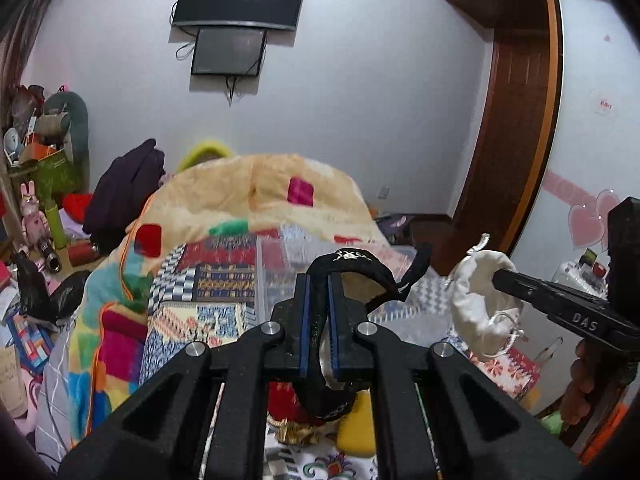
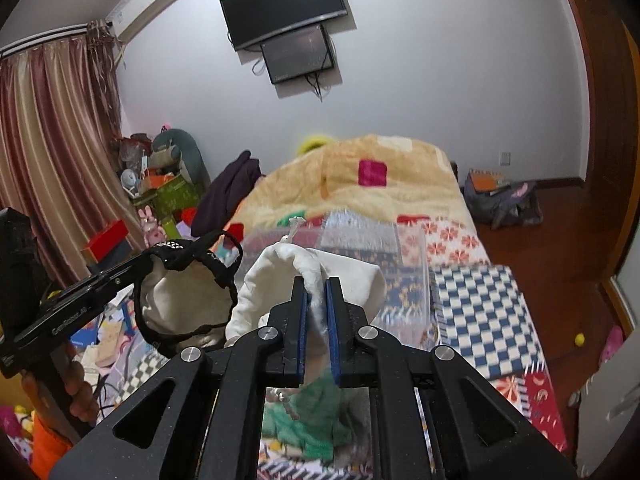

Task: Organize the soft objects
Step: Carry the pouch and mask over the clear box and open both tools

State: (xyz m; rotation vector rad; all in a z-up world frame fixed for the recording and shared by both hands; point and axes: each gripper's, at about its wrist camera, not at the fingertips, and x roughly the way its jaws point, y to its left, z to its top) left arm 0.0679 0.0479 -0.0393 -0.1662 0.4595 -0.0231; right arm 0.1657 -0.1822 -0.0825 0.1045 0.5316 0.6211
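Left wrist: left tongs (image 1: 320, 280) pinch black strap (image 1: 352, 262); right tongs (image 2: 316, 286) pinch white pouch (image 2: 344, 276).

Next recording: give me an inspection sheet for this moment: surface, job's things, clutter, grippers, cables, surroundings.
Surface: bed with patchwork cover; yellow blanket heaped at the far end.
Job's things: black-edged cloth and white pouch, both lifted; clear bin on the bed beneath.
Clutter: boxes and toys piled on the left; bag on the floor.
Grippers: left gripper shut on the cloth; right gripper shut on the pouch.
Cables: wires dangling below the wall screens.
Surroundings: curtain, air conditioner, wooden door frame.
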